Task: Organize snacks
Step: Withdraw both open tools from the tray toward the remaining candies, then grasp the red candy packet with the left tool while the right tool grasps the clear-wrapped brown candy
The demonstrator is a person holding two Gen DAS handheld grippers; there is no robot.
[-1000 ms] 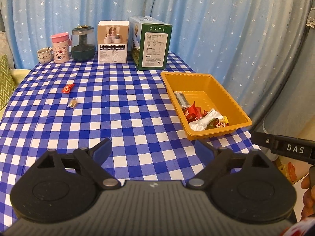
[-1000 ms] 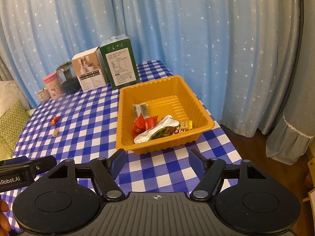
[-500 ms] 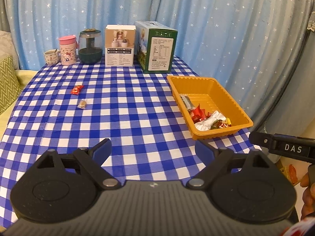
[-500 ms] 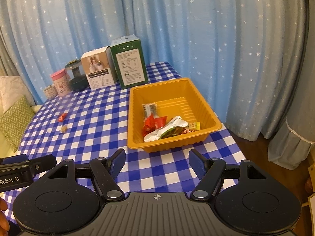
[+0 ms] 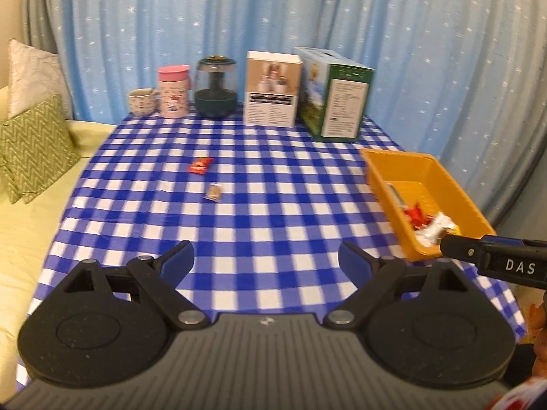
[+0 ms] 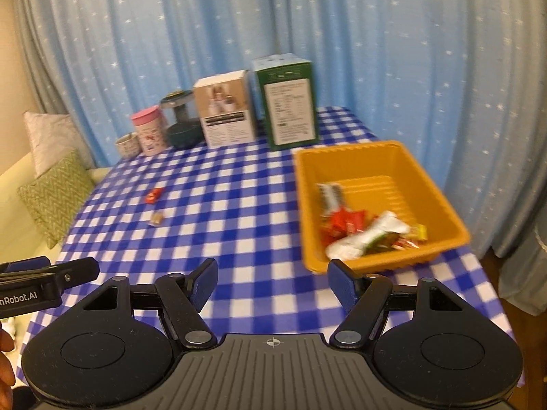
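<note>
An orange tray [image 5: 425,167] [image 6: 376,157] sits at the right of the blue checked table and holds several wrapped snacks [image 6: 362,230]. Two loose snacks lie on the cloth at the left: a red packet [image 5: 200,165] [image 6: 154,194] and a small tan one [image 5: 214,192] [image 6: 157,218]. My left gripper [image 5: 266,259] hangs open above the near table edge, nothing between its fingers. My right gripper [image 6: 272,282] is open too, empty, near the tray's front left corner. Each gripper's side shows at the edge of the other's view.
Along the back edge stand a small cup [image 5: 141,101], a pink canister [image 5: 172,91], a dark glass jar [image 5: 216,90], a white box [image 5: 272,93] and a green box [image 5: 336,97]. Blue starred curtains hang behind. A sofa with cushions [image 5: 30,147] lies left.
Both grippers have drawn back from the table and swung left, so the tray has slid right and more of the sofa shows. Their jaws stay as wide as before.
</note>
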